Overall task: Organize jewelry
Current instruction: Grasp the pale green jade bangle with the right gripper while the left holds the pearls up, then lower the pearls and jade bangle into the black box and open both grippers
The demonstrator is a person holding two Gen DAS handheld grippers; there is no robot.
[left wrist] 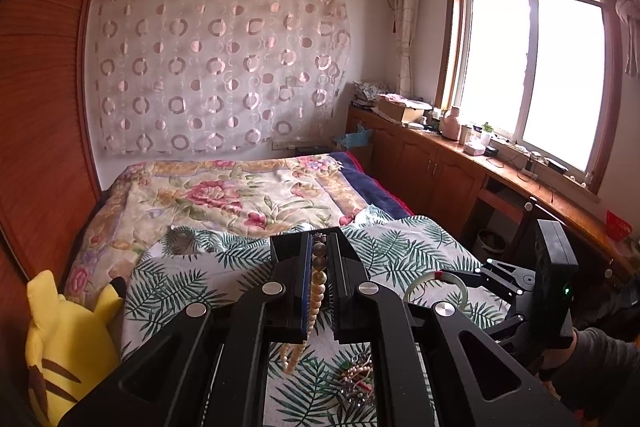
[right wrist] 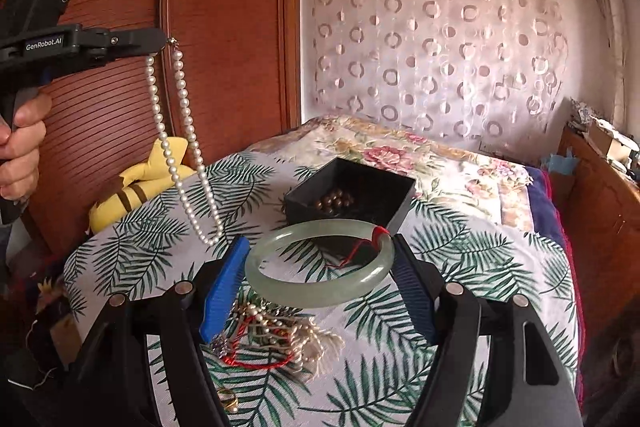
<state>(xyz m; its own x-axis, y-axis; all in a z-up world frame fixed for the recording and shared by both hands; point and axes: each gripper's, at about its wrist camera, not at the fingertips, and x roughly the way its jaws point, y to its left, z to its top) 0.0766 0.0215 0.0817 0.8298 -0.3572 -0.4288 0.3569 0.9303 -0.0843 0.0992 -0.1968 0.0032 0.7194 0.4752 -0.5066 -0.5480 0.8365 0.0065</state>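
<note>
Left wrist view: left gripper (left wrist: 319, 267) is clenched on a pearl necklace (left wrist: 317, 291). Beads run up btwn the two pads, w/ the loop hanging below, over the leaf-print cloth (left wrist: 404, 243) on the bed. Far right, the right gripper (left wrist: 452, 281) carries a pale green bangle (left wrist: 436, 277). Near, under the left gripper, a tangled pile of jewelry (left wrist: 356, 379) lies on the cloth. Box is mostly hidden behind the fingers here.

Right wrist view: right gripper (right wrist: 320, 267) has the bangle (right wrist: 320, 301) spanning its wide-set jaws, blue pad (right wrist: 224, 291) touching the left side, dark pad at the right; looks grasped and lifted off the cloth (right wrist: 460, 259), not resting. Bangle is stiff, smooth, prob jade, so slippery and would crack if dropped; the grip across its width looks right, keep away from the red thread knot (right wrist: 378, 233). The necklace (right wrist: 180, 147) hangs far left from the left gripper (right wrist: 162, 39), held near the clasp; light, limp, swings freely, so best lowered slowly and coiled.

Black box (right wrist: 396, 203) sits just beyond the bangle, open, w/ a cluster of dark brown beads (right wrist: 336, 203) inside; rest of its floor looks bare. The pile (right wrist: 272, 335) stays near, below the bangle: red cord, small pearls, fringe. A gold ring (right wrist: 228, 397) is near left.
</note>
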